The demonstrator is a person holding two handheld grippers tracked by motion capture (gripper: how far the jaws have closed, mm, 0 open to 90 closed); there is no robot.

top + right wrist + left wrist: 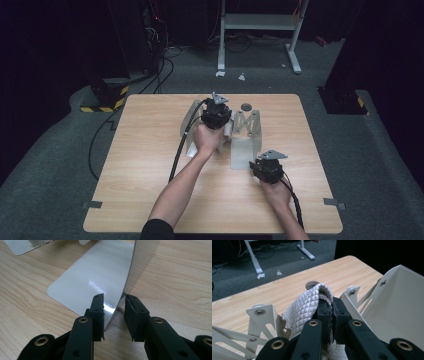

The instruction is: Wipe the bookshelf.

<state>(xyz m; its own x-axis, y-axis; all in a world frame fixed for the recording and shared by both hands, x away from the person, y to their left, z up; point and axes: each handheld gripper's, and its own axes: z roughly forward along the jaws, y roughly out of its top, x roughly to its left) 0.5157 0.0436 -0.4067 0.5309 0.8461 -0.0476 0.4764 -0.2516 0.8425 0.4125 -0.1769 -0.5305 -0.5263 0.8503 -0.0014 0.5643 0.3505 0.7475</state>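
My left gripper is over the middle of the table, between two pale metal stands. In the left gripper view its jaws are shut on a fold of white quilted cloth, which drapes over the left jaw. The right metal stand has a flat base and an upright sheet. My right gripper is at this stand's near corner. Its jaws are open and straddle the upright sheet's lower edge, the left jaw close to the metal and the right jaw apart from it.
The left metal stand rises beside the left hand, its slotted struts close to the jaws. A small grey disc lies just beyond the stands. Both cables trail back toward the near table edge. A metal frame stands on the floor beyond.
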